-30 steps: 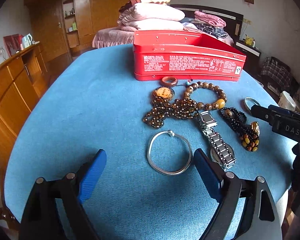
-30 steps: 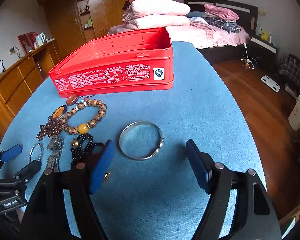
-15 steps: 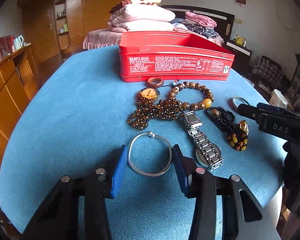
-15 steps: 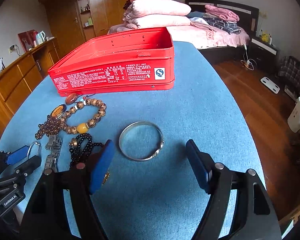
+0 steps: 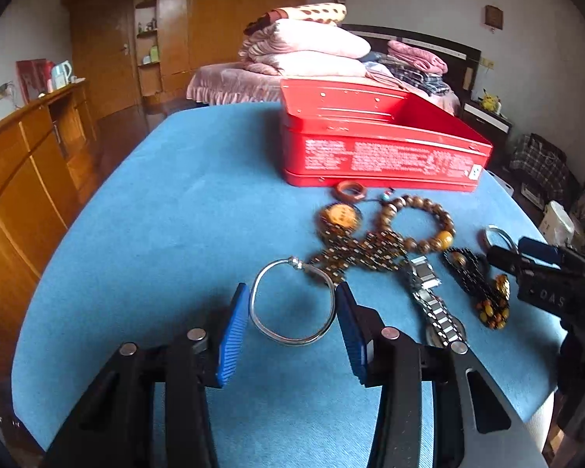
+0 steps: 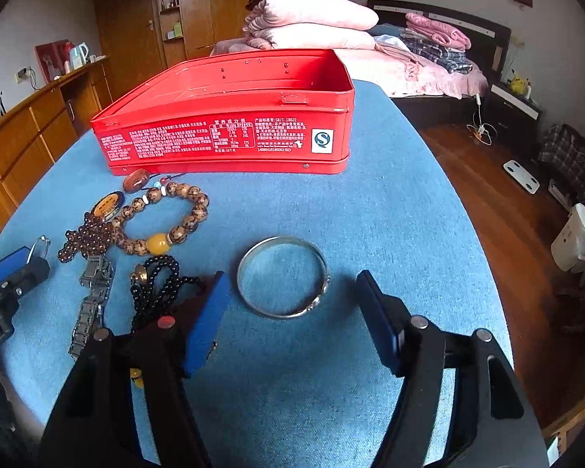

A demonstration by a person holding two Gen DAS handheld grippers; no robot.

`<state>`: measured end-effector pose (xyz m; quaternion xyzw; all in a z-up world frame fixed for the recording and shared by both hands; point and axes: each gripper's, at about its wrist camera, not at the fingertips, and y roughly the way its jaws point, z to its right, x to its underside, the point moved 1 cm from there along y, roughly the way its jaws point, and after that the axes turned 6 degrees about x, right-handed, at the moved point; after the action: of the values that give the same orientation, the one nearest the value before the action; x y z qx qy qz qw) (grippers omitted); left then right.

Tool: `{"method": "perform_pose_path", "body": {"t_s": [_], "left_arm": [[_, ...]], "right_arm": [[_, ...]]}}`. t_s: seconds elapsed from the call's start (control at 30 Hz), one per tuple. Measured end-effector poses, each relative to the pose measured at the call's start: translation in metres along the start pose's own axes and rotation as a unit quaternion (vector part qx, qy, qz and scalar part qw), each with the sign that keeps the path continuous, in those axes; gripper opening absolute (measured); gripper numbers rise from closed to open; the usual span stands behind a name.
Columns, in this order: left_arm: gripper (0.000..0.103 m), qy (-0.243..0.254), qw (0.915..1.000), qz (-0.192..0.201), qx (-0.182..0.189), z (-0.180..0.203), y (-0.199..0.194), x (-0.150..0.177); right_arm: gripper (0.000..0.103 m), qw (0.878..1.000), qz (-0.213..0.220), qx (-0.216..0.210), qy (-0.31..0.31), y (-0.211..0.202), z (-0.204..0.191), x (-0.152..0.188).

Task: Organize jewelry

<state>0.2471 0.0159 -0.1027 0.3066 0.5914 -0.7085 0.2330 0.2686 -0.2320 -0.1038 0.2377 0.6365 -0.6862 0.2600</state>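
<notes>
On the blue cloth tabletop [image 5: 167, 234] the open red metal tin [image 6: 230, 124] sits empty, left jaws clamped on the thin silver wire bangle [image 5: 292, 300], right jaws closing around the wide silver bangle [image 6: 282, 277], all jewelry unsorted

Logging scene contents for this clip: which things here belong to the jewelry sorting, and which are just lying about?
Part of the job:
- thin silver bangle, between the left gripper fingers
- wide silver bangle, ahead of the right gripper
- wooden bead bracelet
- metal watch
- black bead strand
- red tin

Lying about:
- folded bedding
- kettle
</notes>
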Motion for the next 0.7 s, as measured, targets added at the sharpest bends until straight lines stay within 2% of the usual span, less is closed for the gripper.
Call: {"method": "perform_pose_path", "body": {"t_s": [0.1, 0.27, 0.5, 0.7], "left_arm": [[0.045, -0.010, 0.9999, 0.003, -0.009, -0.009, 0.004, -0.007], [0.045, -0.015, 0.9998, 0.002, -0.013, -0.015, 0.012, -0.015], [0.045, -0.022, 0.9997, -0.007, -0.012, -0.021, 0.019, -0.014], [0.045, -0.025, 0.9996, 0.002, -0.013, -0.026, 0.014, -0.017]], "right_arm": [[0.061, 1.000, -0.001, 0.005, -0.005, 0.001, -0.003, -0.002], [0.048, 1.000, 0.000, 0.001, -0.004, 0.003, -0.003, -0.003], [0.047, 1.000, 0.001, -0.004, 0.004, 0.001, -0.002, -0.003], [0.047, 1.000, 0.007, -0.009, 0.013, -0.006, 0.004, -0.006]]}}
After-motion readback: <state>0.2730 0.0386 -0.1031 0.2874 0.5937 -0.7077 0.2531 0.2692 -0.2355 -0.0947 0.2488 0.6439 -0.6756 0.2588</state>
